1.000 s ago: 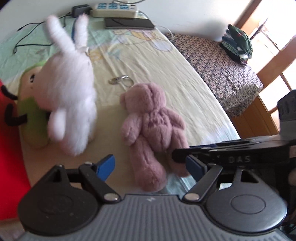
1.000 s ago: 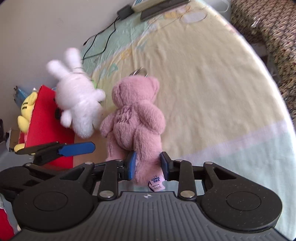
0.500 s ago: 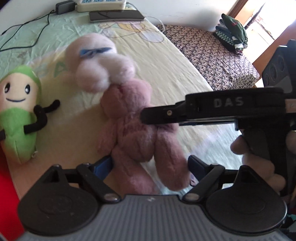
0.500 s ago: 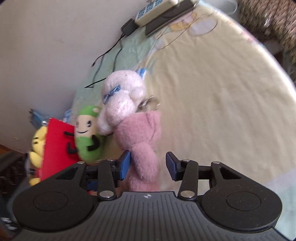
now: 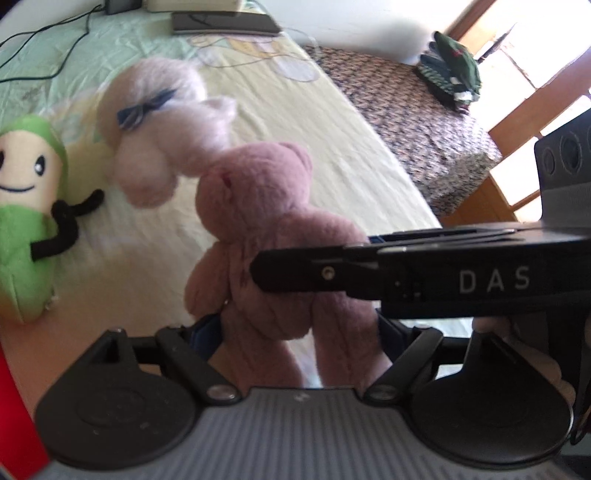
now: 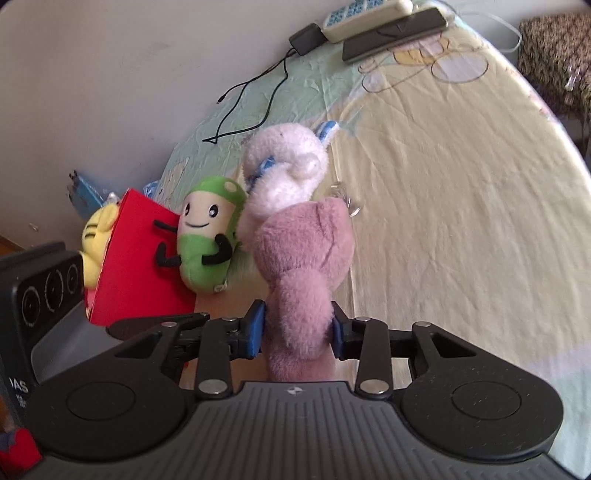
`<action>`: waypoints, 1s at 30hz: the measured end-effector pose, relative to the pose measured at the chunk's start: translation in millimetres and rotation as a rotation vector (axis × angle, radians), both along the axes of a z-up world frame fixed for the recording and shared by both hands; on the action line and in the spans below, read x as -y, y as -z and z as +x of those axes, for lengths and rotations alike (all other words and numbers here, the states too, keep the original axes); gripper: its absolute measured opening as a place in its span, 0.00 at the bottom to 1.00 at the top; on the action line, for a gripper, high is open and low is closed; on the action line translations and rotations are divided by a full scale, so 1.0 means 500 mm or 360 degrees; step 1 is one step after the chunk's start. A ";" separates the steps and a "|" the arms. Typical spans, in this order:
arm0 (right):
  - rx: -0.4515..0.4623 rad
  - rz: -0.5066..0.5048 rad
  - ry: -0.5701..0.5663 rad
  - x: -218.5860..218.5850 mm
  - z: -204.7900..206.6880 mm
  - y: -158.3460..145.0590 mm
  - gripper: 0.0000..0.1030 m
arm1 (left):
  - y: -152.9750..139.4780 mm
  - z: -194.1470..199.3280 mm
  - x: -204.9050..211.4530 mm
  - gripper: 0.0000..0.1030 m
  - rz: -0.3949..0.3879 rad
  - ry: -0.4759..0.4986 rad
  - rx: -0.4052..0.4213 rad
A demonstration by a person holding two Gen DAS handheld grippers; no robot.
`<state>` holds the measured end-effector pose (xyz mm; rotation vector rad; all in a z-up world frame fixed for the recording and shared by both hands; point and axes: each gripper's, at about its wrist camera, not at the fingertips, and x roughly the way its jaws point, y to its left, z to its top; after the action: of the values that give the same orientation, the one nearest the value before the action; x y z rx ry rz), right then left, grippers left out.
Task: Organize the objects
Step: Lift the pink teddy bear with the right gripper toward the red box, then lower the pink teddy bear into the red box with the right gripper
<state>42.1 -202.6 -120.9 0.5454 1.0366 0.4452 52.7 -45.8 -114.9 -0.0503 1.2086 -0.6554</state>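
Your right tongs (image 6: 297, 332) clamped on pink bear (image 6: 303, 266), left tongs (image 5: 299, 332) loosely astride its legs, both just closing, white bunny (image 5: 159, 147) and green doll (image 5: 26, 218) behind, red box (image 6: 136, 266) beside, yellow bedsheet (image 6: 461, 221).

Bed (image 6: 461, 206): pale yellow/mint cartoon-print sheet. Far edge by the wall: white power strip (image 6: 364, 14), dark flat slab (image 6: 393, 35) just beside it, black adapter (image 6: 306, 37) with cable (image 6: 251, 96) trailing over the sheet. Green plush (image 6: 207, 240) lies near the left edge, against a red box (image 6: 136, 266).
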 end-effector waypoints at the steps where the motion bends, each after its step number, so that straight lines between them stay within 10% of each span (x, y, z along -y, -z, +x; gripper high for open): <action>1: 0.0002 -0.0005 0.0001 0.001 -0.010 -0.005 0.37 | -0.003 -0.007 0.002 0.80 -0.0009 0.0015 -0.0001; 11: 0.0150 -0.0071 -0.0028 -0.022 -0.096 -0.075 0.37 | -0.064 -0.094 -0.012 0.78 -0.0019 0.0088 0.0158; 30: 0.0591 0.0050 -0.0308 -0.258 -0.117 -0.249 0.37 | -0.271 -0.200 -0.289 0.78 -0.0053 -0.0315 0.0655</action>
<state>-16.1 -73.5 3.8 0.3722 0.7276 0.7062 -47.1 98.8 20.7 -0.0588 0.7841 -0.4823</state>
